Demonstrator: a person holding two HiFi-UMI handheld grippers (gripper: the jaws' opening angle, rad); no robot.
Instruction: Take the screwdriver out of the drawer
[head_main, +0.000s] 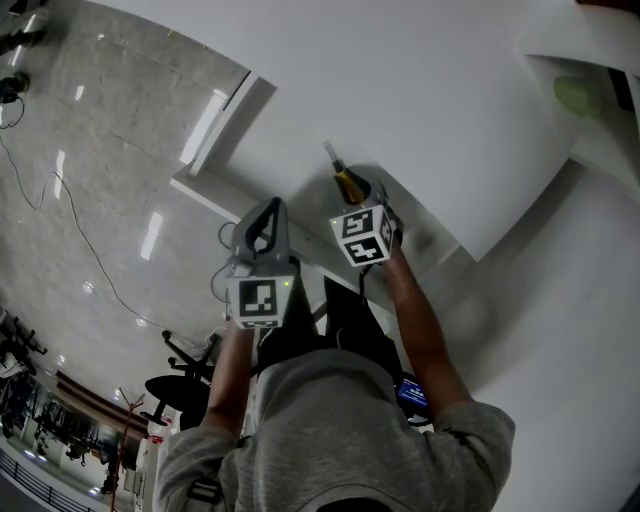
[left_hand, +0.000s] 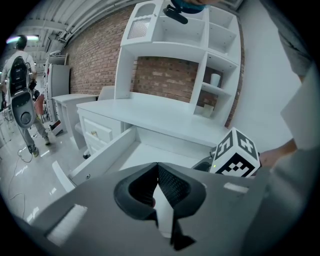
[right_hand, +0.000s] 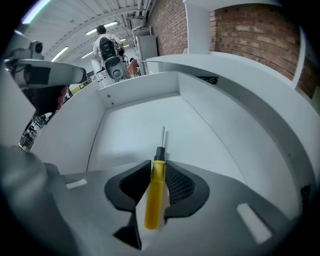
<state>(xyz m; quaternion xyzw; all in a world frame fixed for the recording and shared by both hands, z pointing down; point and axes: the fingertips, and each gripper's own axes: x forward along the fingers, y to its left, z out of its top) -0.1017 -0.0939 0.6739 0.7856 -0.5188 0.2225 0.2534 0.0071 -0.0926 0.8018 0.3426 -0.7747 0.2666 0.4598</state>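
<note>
Nearest us are two grippers: the right gripper (right_hand: 158, 167) has its pads closed on the yellow handle of the one screwdriver (right_hand: 157, 187), down inside the one open drawer (right_hand: 130, 125); the left gripper (left_hand: 157, 169) is pinched together on nothing. We're at a white desk (left_hand: 165, 117); brick wall (left_hand: 165, 77) behind, shiny floor (head_main: 90, 180).

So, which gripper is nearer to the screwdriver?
Right. The right gripper has the screwdriver handle between its fingers, inside the drawer; the left gripper hangs beside it, away from the screwdriver.
</note>
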